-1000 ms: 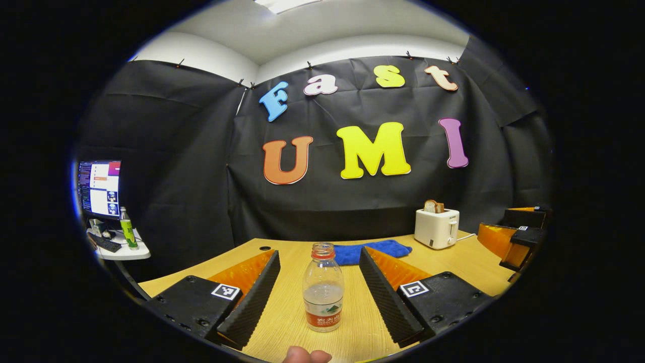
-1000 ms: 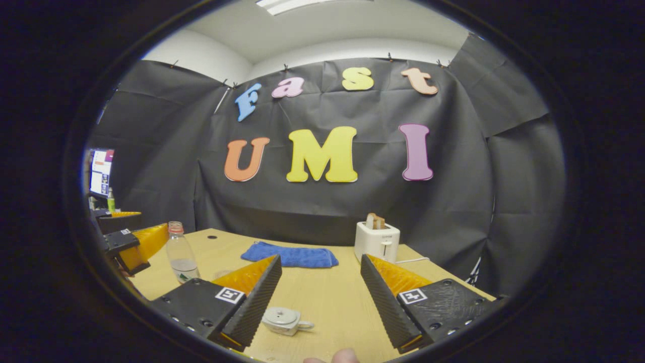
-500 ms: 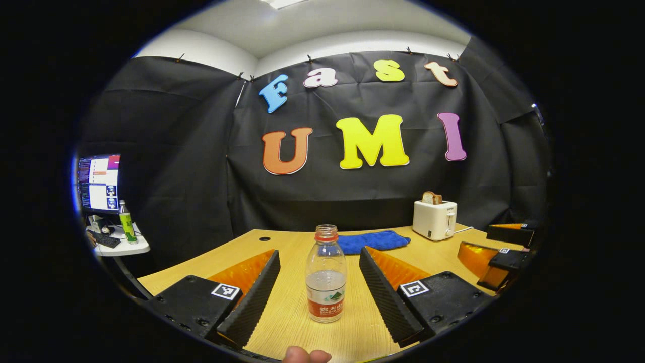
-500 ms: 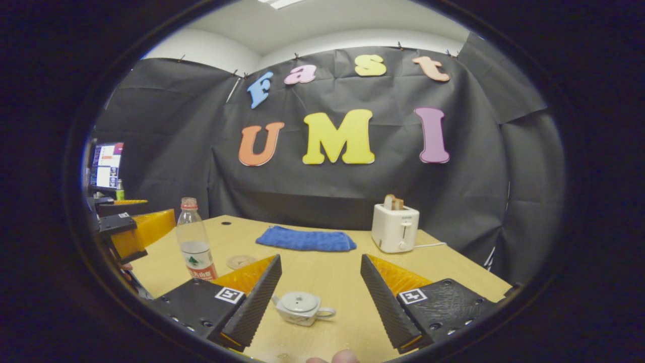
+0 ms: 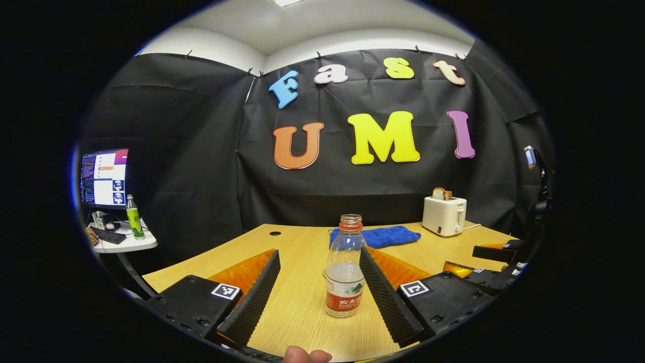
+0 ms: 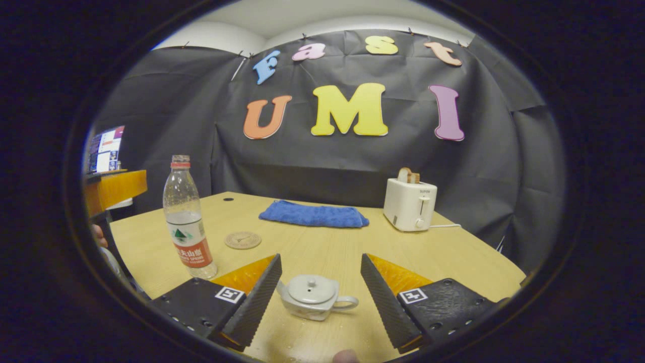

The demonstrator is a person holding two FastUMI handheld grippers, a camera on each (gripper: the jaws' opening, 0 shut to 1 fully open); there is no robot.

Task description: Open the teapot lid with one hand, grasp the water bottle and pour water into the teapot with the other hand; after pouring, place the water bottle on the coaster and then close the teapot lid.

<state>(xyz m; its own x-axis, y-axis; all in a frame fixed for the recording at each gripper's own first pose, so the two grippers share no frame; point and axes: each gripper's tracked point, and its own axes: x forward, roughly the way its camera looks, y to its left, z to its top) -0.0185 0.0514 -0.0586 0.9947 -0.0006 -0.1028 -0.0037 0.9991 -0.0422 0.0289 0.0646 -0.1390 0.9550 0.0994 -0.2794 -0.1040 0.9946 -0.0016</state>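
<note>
1. In the left gripper view the left gripper point(image 5: 318, 292) has its jaws spread wide. The water bottle point(image 5: 345, 272) stands upright on the tabletop point(image 5: 297, 312) between them, uncapped and about a third full, closer to the right-hand finger; whether that finger touches it is hard to tell from this angle.
2. In the right gripper view the right gripper point(image 6: 321, 297) also has its jaws wide open, gripping nothing. The small grey teapot point(image 6: 313, 296) sits between the fingers with its lid point(image 6: 311, 288) on, spout toward the left finger, handle toward the right.
3. In that same view the water bottle point(image 6: 188, 224) stands to the left, and the round coaster point(image 6: 243, 240) lies bare on the tabletop just beside it, farther back.
4. A blue cloth point(image 6: 313, 214) lies folded near the far edge, and a white toaster point(image 6: 409, 204) with bread in its slot stands to its right.
5. A monitor point(image 5: 104, 177) and a green bottle point(image 5: 133, 218) sit on a side table at the far left of the left gripper view.
</note>
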